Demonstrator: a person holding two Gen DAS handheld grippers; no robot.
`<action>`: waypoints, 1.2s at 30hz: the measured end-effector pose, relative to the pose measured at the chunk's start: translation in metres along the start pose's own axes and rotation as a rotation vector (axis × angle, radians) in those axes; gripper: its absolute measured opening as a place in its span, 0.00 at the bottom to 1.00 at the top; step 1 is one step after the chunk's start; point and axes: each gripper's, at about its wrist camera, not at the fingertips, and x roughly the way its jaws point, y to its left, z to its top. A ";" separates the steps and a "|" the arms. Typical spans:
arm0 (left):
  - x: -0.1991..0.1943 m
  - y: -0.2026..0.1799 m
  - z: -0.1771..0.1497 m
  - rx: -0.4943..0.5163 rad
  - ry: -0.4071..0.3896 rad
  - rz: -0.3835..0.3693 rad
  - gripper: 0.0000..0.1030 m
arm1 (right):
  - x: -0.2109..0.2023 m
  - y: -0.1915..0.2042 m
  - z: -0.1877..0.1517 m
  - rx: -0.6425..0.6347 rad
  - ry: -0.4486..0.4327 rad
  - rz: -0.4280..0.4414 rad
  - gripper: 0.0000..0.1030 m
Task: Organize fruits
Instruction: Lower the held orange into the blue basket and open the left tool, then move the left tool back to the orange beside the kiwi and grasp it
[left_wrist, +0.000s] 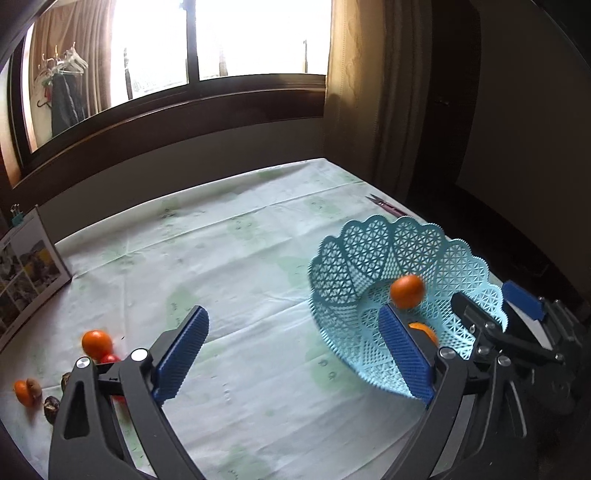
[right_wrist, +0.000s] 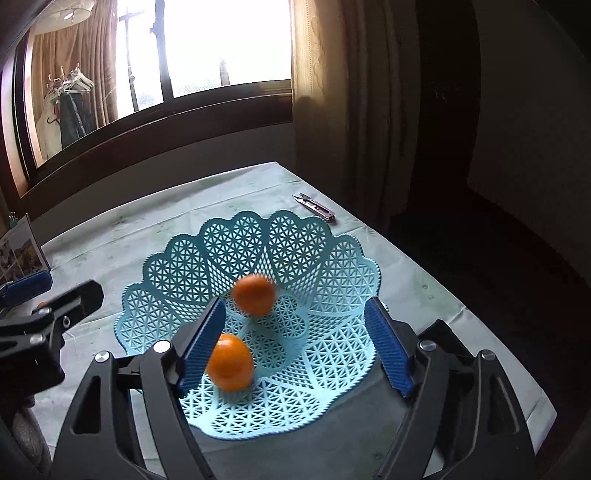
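Oranges (right_wrist: 229, 367) — two lie in the basket (right_wrist: 334, 258); more fruit (left_wrist: 96, 342) waits far left; both grippers (left_wrist: 291, 354) (right_wrist: 295, 341) gape, empty.

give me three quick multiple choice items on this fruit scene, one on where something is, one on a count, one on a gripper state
1. Where do the small snips lie?
A. inside the basket
B. on the tablecloth beyond the basket
C. between the right gripper's pads

2. How many oranges are in the blue basket?
A. none
B. two
C. four

3. How does the left gripper stand?
A. open, nothing between its pads
B. shut on an orange
C. shut on the basket rim

Answers:
1. B, the right wrist view shows them on the cloth past the far rim.
2. B, a blurred orange and a near orange sit over the mesh.
3. A, the left wrist view shows its blue pads wide apart with only cloth between.
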 end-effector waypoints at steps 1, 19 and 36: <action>-0.001 0.002 -0.002 -0.005 0.002 0.005 0.90 | -0.002 0.003 0.000 -0.006 -0.004 -0.004 0.77; -0.034 0.066 -0.039 -0.118 0.019 0.107 0.91 | -0.028 0.055 0.002 -0.108 -0.054 -0.019 0.82; -0.076 0.172 -0.099 -0.309 0.062 0.205 0.91 | -0.032 0.153 -0.026 -0.170 0.064 0.352 0.89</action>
